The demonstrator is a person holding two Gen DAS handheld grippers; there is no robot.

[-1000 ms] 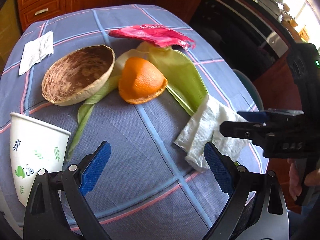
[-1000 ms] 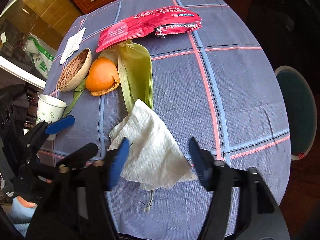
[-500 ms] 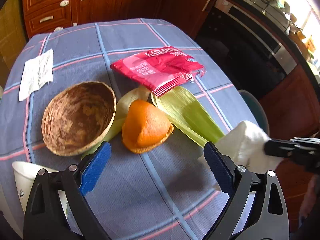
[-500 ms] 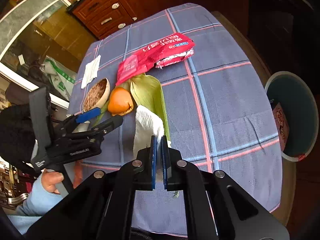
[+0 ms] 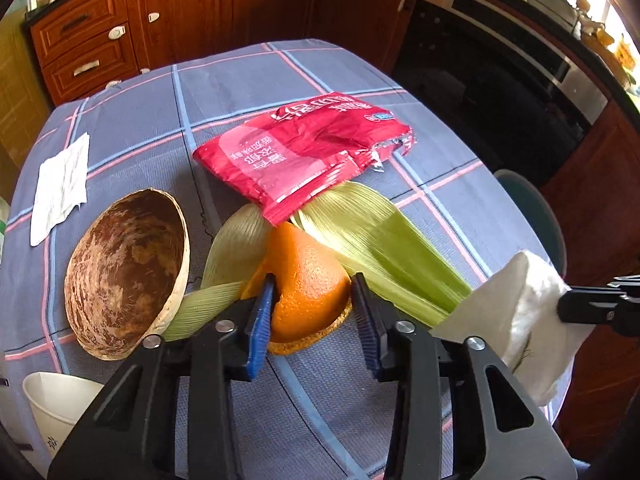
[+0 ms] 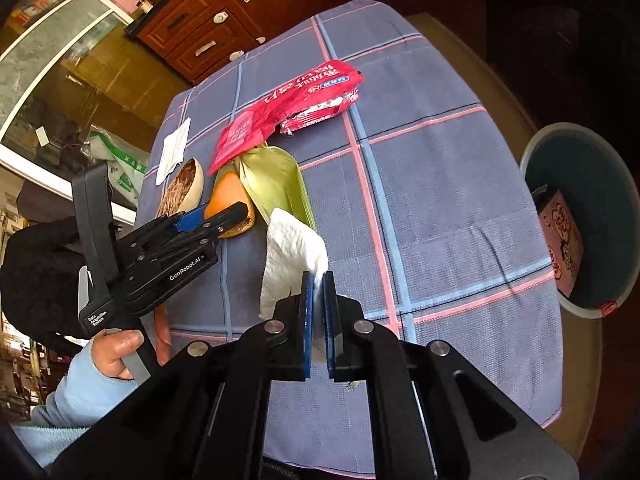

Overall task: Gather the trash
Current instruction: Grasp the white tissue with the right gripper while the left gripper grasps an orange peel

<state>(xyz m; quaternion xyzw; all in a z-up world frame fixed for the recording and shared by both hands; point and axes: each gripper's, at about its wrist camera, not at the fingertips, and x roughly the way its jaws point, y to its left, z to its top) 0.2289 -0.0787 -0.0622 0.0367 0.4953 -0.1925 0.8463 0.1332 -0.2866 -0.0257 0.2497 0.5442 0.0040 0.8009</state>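
Note:
An orange peel half (image 5: 308,280) lies dome-up on the blue checked tablecloth (image 5: 240,92). My left gripper (image 5: 314,300) straddles it with its jaws closing, and both blue pads touch the peel's sides. My right gripper (image 6: 319,280) is shut on a white paper napkin (image 6: 292,248), which hangs lifted off the cloth; the napkin (image 5: 516,300) also shows at the right of the left wrist view. A red snack wrapper (image 5: 304,156) and green corn husks (image 5: 380,240) lie just behind the peel.
A coconut shell half (image 5: 124,268) sits left of the peel, with a paper cup (image 5: 56,400) nearer and a flat white paper (image 5: 60,192) farther left. A teal bin (image 6: 600,184) holding a pink box stands on the floor beyond the table's right edge.
My left gripper moved forward over the orange peel and narrowed from wide open onto it. My right gripper closed on the napkin and lifted it off the cloth.

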